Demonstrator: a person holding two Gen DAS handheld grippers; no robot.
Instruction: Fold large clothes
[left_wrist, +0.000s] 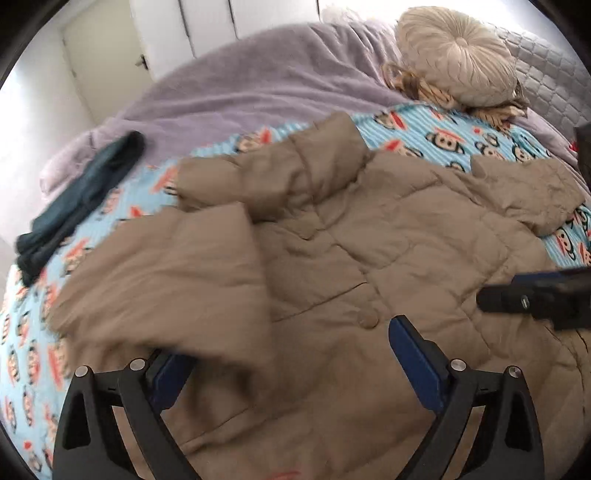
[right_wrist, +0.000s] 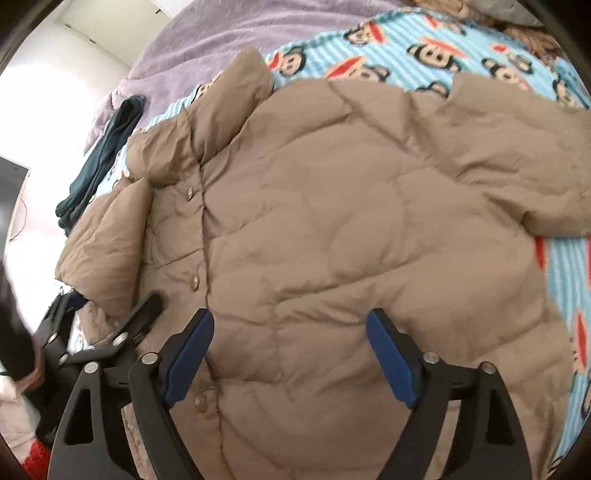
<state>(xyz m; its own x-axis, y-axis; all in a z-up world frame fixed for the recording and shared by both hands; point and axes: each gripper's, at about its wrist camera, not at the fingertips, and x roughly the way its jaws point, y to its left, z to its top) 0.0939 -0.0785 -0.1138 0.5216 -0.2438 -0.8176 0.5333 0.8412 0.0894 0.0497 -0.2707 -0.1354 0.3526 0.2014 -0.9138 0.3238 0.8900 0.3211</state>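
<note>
Your tan puffer jacket (right_wrist: 332, 221) lies spread across frame centre on the monkey-print blanket (right_wrist: 406, 40). Left gripper (left_wrist: 291, 369) and right gripper (right_wrist: 290, 354) hover with fingers apart. Folding appears barely begun; sleeves remain.

Left gripper (left_wrist: 291, 354): your blue-padded fingers (left_wrist: 417, 363) stand wide apart; the left-hand pad is partly hidden, so you cannot tell whether it touches anything.
Left gripper, seen from the right wrist view (right_wrist: 122, 325): it sits low at the left edge, tilted, with its black finger pointing up and to the right.
Right gripper (right_wrist: 290, 356): your two blue pads (right_wrist: 190, 356) are spread wide, with nothing between them.
Right gripper, seen from the left wrist view (left_wrist: 535, 299): it reaches in from the right edge, dark and blurred.
</note>
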